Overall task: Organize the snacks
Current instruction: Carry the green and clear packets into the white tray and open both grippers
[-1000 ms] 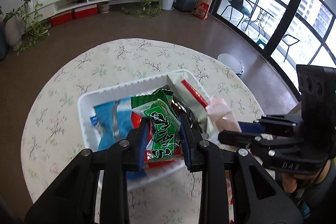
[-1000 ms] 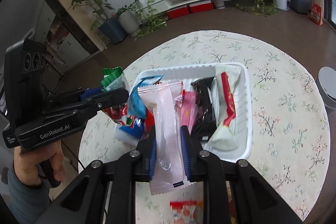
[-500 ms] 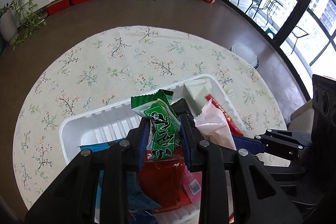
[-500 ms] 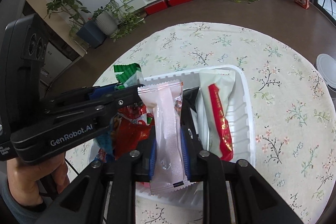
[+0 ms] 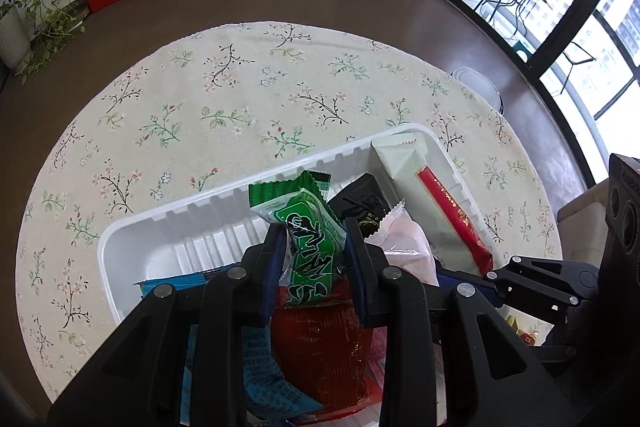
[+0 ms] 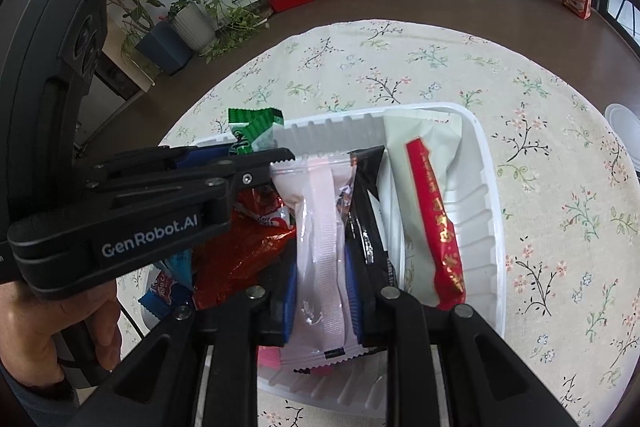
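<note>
My left gripper [image 5: 314,247] is shut on a green snack packet [image 5: 308,239] and holds it over the white tray [image 5: 160,223]. My right gripper [image 6: 322,271] is shut on a pale pink packet [image 6: 320,227] over the same tray [image 6: 480,219]. The green packet [image 6: 254,131] and the left gripper [image 6: 240,167] also show in the right wrist view, close beside the pink packet. In the tray lie a cream packet with a red stripe [image 6: 428,195], a black packet [image 6: 368,195], a red packet [image 5: 320,351] and a blue packet [image 5: 256,367].
The tray sits on a round table with a floral cloth [image 5: 240,87]. The tray's far left part [image 5: 192,243] holds no packets. A white round lid [image 5: 478,87] lies on the floor beyond the table's right edge. Another small packet [image 5: 524,335] lies under the right gripper's body.
Both grippers have moved forward and down over the tray with their packets. They now sit closer together, with the packets just above the snacks in the tray.
</note>
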The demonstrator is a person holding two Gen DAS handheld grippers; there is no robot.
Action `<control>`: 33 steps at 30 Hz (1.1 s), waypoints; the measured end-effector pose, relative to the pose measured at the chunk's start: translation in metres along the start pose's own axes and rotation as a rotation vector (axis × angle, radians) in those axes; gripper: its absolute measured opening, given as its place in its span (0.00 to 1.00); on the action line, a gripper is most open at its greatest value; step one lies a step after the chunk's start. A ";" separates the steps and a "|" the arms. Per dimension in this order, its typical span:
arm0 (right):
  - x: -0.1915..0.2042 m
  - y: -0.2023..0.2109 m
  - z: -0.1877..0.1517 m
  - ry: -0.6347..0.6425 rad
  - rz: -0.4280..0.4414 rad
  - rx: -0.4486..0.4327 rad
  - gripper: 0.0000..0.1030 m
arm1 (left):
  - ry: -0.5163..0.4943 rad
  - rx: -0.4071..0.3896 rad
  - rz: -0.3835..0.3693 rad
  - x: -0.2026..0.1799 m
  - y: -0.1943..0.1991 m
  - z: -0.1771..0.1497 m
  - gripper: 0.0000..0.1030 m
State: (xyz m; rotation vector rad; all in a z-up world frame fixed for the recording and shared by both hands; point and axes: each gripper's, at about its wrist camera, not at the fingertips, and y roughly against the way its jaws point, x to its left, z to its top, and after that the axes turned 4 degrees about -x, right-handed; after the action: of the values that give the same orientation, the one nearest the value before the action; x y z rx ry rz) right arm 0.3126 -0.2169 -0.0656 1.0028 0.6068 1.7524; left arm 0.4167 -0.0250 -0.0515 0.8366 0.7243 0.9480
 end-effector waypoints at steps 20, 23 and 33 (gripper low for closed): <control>0.003 0.004 -0.009 0.008 -0.029 0.003 0.30 | 0.016 0.011 -0.002 -0.001 -0.001 0.000 0.53; 0.004 0.007 -0.010 0.010 -0.031 -0.004 0.35 | 0.019 0.002 -0.002 -0.001 0.002 0.000 0.61; 0.006 0.029 -0.013 0.003 -0.035 -0.051 0.40 | 0.050 -0.080 -0.028 -0.005 0.037 -0.004 0.73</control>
State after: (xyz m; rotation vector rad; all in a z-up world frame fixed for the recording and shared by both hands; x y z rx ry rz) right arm 0.2861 -0.2219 -0.0483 0.9494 0.5756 1.7302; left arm 0.3963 -0.0159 -0.0208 0.7331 0.7350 0.9691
